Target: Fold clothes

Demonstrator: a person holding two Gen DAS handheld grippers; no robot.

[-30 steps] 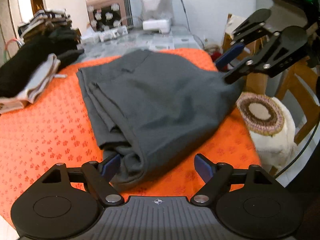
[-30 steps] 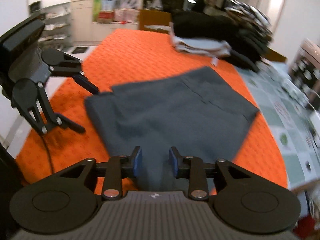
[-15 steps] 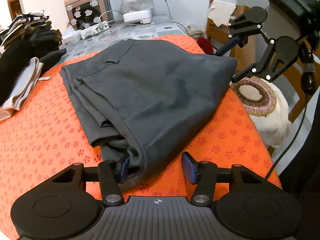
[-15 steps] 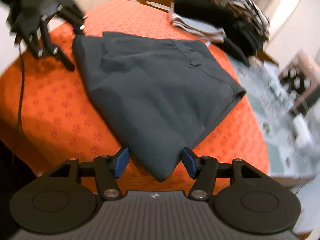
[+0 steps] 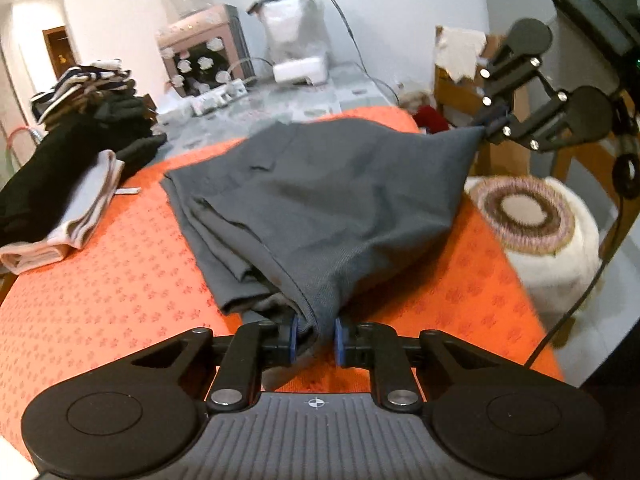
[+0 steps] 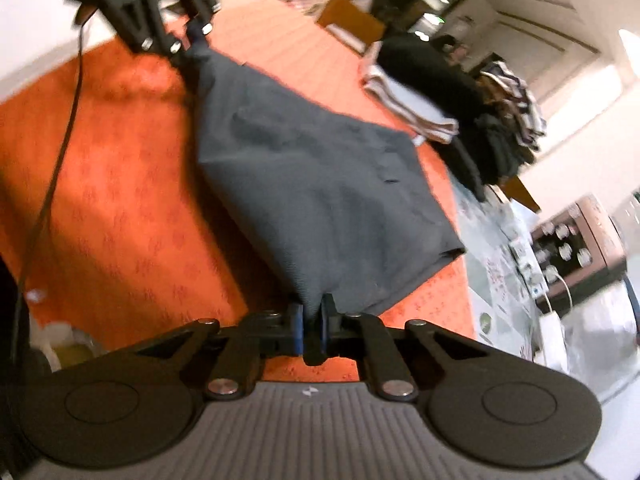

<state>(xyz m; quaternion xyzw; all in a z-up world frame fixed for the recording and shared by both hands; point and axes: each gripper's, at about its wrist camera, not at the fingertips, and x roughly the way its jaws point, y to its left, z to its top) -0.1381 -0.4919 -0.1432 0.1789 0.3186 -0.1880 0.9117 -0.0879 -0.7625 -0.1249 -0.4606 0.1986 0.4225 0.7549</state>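
On the orange patterned tablecloth [image 5: 120,280] lies the folded dark grey garment [image 5: 320,200], its near corners lifted off the cloth. My left gripper [image 5: 314,338] has just closed, blue pads clamped on one bunched corner. My right gripper [image 6: 312,328] has likewise just closed, pinching the other corner.

A dark grey folded garment [image 5: 320,200] lies on the orange tablecloth [image 5: 100,300], two near corners lifted.

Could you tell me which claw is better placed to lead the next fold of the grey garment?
Neither clearly: the left claw and the right claw have both just closed on the grey garment, each pinching one near corner. Folding it away over the orange cloth likely needs both together.
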